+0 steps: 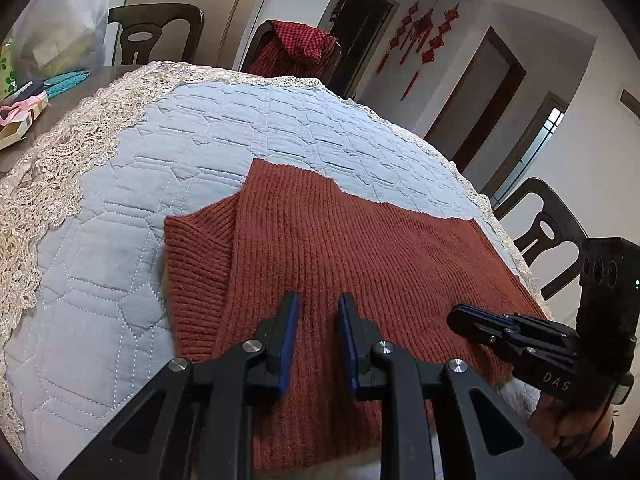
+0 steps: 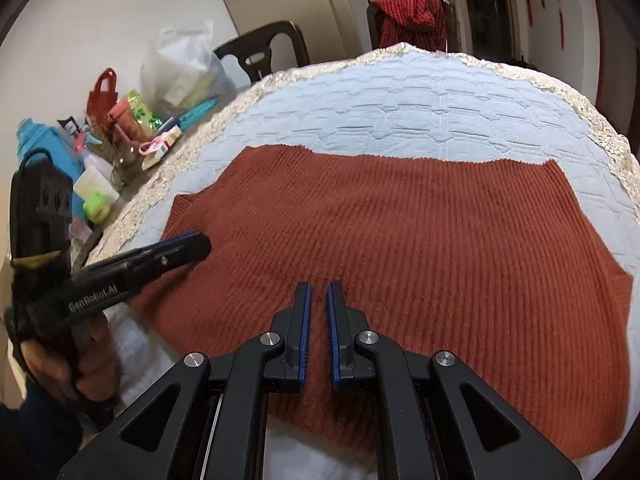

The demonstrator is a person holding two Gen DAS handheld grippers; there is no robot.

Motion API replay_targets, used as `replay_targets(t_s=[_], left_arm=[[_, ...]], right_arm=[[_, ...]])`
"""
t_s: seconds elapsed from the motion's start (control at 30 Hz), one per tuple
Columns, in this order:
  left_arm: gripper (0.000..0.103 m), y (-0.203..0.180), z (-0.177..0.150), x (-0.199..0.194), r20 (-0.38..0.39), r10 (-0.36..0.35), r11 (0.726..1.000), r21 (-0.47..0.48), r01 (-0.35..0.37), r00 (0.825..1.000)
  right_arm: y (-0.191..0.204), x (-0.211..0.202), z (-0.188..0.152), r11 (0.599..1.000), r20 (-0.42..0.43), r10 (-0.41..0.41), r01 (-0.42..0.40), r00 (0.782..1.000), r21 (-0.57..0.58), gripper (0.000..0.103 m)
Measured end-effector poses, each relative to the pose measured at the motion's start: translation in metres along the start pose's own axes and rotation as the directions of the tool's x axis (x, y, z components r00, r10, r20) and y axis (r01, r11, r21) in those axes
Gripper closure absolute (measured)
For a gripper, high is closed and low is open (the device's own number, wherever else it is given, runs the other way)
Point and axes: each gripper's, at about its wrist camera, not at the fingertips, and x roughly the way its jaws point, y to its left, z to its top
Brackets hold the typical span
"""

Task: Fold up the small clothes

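**Both grippers poised over the near edge of the sweater**

Your rust-red ribbed knit sweater lies flat on the pale blue quilted cover with a lace border, its near hem toward you, so the fold can probably start from that edge.

Your left gripper hovers over the knit with a clear gap between its blue pads; no cloth sits between them, so it is open and holding nothing. Your right gripper has its pads drawn almost together, a thin slit left. Whether a pinch of knit is caught at the tips, you cannot tell from here.

The left wrist view shows 1 side piece tucked under at the sweater's left, and a red checked garment on a chair. Only the right wrist view shows the clutter of bottles and bags beside the cover.
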Motion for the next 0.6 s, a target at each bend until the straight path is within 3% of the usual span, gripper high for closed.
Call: replay_targets(t_s=[0.13,0.23,0.3,0.43,0.6], left_arm=[[0.080,-0.004,0.002,-0.010,-0.008,0.025,1.000,0.014,-0.025,1.000],[0.068,0.003,0.000,-0.027,0.036,0.049,0.999,-0.009,-0.049,0.998],[0.068,0.011,-0.001,-0.033,0.051,0.071,0.997,-0.029,-0.070,0.996],[0.065,0.027,-0.005,-0.038,0.045,0.107,0.991,-0.080,-0.103,0.993],[0.060,0.044,-0.009,-0.028,0.008,0.096,0.985,-0.143,-0.094,0.995]], right_arm=[[0.001,-0.001,0.004,1.000,-0.006,-0.002,0.003,1.000,0.014,0.097],[0.012,-0.010,-0.001,1.000,0.004,0.008,-0.008,1.000,-0.019,0.096],[0.013,-0.009,-0.007,1.000,-0.003,0.001,-0.001,1.000,-0.026,0.096],[0.011,-0.018,-0.010,1.000,0.014,0.019,-0.019,1.000,0.001,0.096],[0.012,-0.014,-0.019,0.999,-0.001,0.031,-0.031,1.000,-0.020,0.095]])
